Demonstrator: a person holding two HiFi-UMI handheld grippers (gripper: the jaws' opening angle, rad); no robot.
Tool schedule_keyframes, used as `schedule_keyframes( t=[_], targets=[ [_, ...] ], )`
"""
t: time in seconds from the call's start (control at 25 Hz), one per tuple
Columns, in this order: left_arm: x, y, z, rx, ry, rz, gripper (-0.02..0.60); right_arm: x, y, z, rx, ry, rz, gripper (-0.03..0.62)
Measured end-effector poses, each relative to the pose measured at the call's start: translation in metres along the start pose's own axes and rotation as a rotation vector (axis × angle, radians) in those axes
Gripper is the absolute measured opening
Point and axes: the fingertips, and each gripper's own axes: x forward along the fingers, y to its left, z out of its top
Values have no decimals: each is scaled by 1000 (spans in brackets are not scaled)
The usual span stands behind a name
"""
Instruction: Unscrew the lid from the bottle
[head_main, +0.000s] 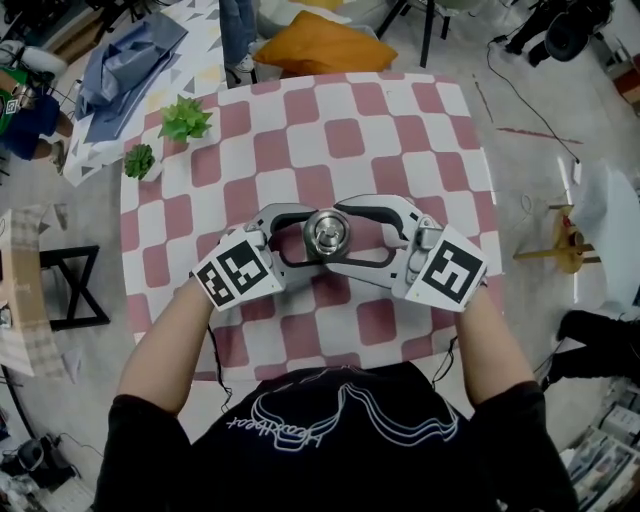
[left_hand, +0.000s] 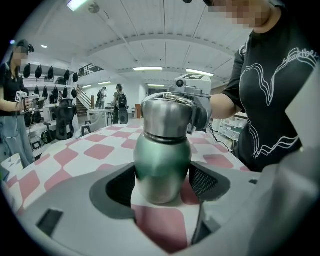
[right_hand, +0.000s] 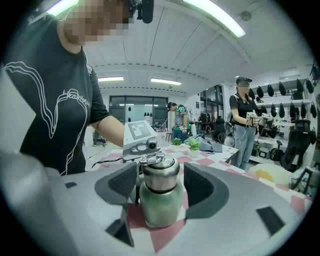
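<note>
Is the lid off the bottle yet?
Not yet. Done: the left gripper holds the green bottle tight by its body, upright on the checked table. In hand: the right gripper sits around the silver lid, jaws open, not pinching it. Left to do: squeeze the lid, twist it loose, lift it off.

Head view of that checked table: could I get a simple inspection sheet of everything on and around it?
Surface: pink-and-white checked table, flat.
Job's things: green metal bottle upright, silver lid still on.
Clutter: two small green plants near the far left corner.
Grippers: left hand-held gripper clamps the bottle's body; right hand-held gripper open around the lid, pads clear.
Cables: black cable on the floor.
Surroundings: orange cushion, blue cloth, a bystander.
</note>
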Motion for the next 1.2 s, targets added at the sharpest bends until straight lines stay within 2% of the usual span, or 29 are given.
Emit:
schedule_keyframes(
  t=[0.16, 0.44, 0.88, 1.04, 1.2],
  targets=[
    [0, 0, 0, -42, -22, 67, 337, -1, 2, -4, -18, 14, -71, 310],
    [-2, 0, -3, -131, -19, 229, 337, -7, -4, 5, 64, -99, -247, 318],
    [-5, -2, -4, -280, -12, 458, 337, -1, 4, 8, 112, -130, -320, 302],
    [-5, -2, -4, -308, -19, 505, 337, 2, 5, 7, 108, -132, -337, 285],
    [-4, -2, -5, -312, -25, 520, 337, 4, 5, 5, 107, -137, -348, 259]
  ],
)
